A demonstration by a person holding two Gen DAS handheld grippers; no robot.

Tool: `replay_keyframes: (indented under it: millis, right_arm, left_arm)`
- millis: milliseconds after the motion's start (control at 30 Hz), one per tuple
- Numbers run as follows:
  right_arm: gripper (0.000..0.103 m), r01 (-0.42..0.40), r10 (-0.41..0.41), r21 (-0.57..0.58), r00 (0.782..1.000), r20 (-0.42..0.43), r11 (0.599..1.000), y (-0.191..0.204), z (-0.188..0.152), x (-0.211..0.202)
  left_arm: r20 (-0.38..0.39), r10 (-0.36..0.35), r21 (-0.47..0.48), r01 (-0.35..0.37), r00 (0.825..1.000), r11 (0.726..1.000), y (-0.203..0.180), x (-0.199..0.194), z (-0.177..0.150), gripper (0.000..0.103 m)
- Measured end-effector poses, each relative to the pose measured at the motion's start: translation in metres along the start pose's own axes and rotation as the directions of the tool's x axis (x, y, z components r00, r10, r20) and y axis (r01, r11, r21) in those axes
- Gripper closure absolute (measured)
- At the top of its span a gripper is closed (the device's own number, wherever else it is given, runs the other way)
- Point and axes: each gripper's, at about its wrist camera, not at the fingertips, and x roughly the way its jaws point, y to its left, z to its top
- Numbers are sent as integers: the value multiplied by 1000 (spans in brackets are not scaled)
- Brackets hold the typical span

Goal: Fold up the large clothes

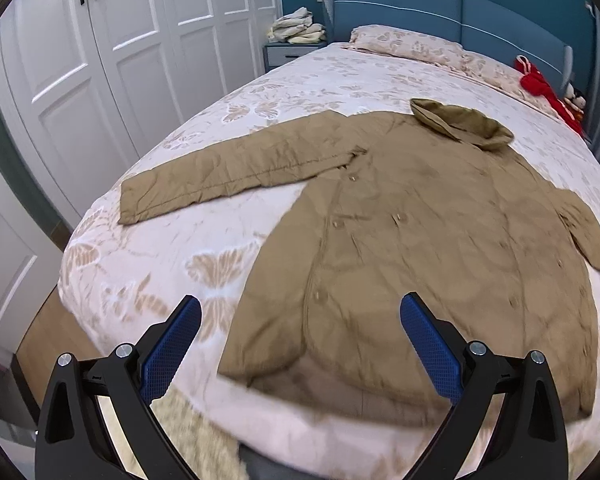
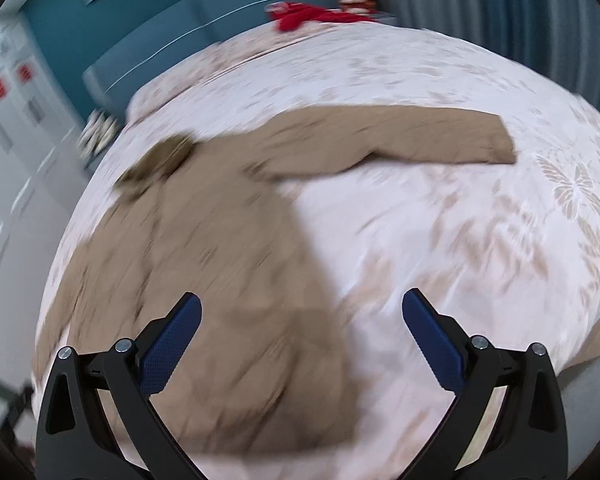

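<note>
Coat [image 1: 420, 240] lies spread flat on the bed [image 1: 160, 248], sleeves out for folding, while left claw [image 1: 300, 328] and right claw [image 2: 302, 320] hover above it, both gaping and empty.

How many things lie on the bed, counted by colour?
Tan: 1, the coat, spread flat.
Red: 1, a cloth item near the headboard.
Floral beige: 1, the pillow.
Total: 3.
</note>
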Motion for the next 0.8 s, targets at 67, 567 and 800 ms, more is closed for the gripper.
replay_keyframes:
  millis: [67,567,800]
  right_arm:
    - [5,19,-20,89,1000,8,996,-31,28,21]
    - [21,85,-140,494,987,75,866,-200,116,130]
    - [96,8,-76,451,988,131,892,-182,154,143]
  left_arm:
    - [0,8,5,-8,1000,1000,-4,13,11,5]
    - [-89,37,-84,-44,995,996,-31,113,61,5]
    - [-117,66,-87,-77,991,993,-34,135,61,5]
